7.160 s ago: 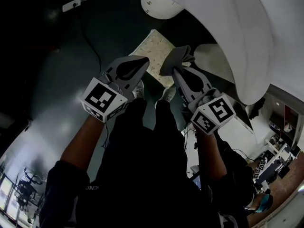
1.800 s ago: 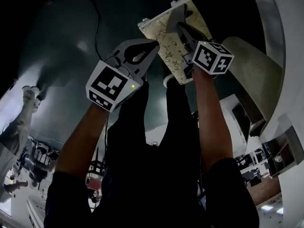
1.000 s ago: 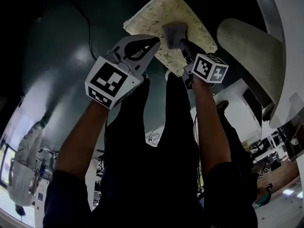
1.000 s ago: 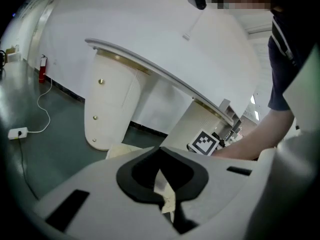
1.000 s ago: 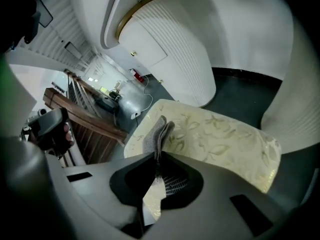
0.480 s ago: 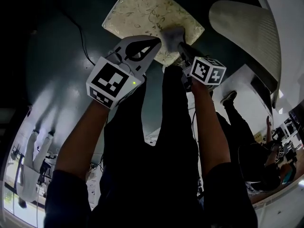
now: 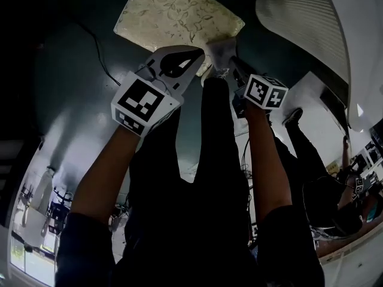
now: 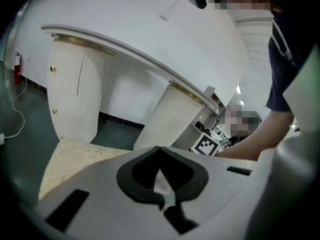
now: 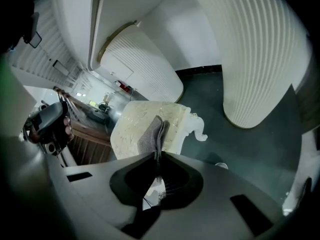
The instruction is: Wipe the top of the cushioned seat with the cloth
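While pinched edgewise, cloth (image 9: 150, 134) runs forward over seat (image 9: 128, 125).

Left gripper (image 8: 160, 151) poised over the seat's edge, jaws pressed together with nothing between them.
Past its grey body lies the cream patterned cushioned seat (image 8: 75, 156) on a dark floor (image 8: 116, 132); two ribbed white columns (image 8: 75, 91) stand behind, and a marker cube (image 8: 206, 145) and forearm (image 8: 252, 136) show at right.

Head cam's up high staring almost straight down at the cushioned seat (image 7: 173, 14), the left gripper view skims low and close across its top, and the right gripper view looks along my jaws onto that same seat.
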Available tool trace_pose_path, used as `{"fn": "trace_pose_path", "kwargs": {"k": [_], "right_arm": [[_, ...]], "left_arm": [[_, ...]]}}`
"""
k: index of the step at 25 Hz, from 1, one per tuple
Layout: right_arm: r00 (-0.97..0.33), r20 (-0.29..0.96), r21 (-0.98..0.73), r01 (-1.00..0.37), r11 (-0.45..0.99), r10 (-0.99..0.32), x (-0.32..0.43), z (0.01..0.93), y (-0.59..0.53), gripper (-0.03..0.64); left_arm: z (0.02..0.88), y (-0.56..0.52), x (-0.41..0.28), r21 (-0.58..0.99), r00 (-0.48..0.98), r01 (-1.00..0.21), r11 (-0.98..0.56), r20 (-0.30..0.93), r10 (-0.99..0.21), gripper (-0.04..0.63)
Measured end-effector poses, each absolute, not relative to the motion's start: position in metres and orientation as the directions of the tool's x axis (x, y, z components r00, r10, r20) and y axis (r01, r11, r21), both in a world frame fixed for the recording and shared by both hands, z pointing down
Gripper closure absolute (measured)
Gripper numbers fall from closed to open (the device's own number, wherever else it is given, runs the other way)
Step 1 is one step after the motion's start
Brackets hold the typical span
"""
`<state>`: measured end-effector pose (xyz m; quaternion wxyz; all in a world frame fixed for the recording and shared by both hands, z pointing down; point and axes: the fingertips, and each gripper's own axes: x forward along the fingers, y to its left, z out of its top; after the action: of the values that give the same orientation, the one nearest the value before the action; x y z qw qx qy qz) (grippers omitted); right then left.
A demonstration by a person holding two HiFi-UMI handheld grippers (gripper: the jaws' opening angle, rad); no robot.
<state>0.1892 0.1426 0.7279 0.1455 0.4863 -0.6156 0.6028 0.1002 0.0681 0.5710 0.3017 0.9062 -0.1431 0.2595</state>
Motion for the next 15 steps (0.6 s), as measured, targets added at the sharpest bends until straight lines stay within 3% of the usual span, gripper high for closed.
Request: {"fn": "trace_pose_path", "kwargs": {"k": [8, 15], "right_arm": [[-0.447, 0.774, -0.586, -0.774, -0.239, -0.448, 0.214, 0.717, 0.152, 0.583], [-0.454, 0.751, -0.587, -0.791, -0.171, -0.48, 0.194, 0.682, 0.114, 0.583]], "left_arm": [[0.56, 0.066, 0.11, 0.471, 0.836, -0.397, -0.788, 0.54, -0.099, 0.588], [0.54, 0.041, 0.078, 0.459, 0.843, -0.433, -0.776, 0.512, -0.168, 0.588]]}}
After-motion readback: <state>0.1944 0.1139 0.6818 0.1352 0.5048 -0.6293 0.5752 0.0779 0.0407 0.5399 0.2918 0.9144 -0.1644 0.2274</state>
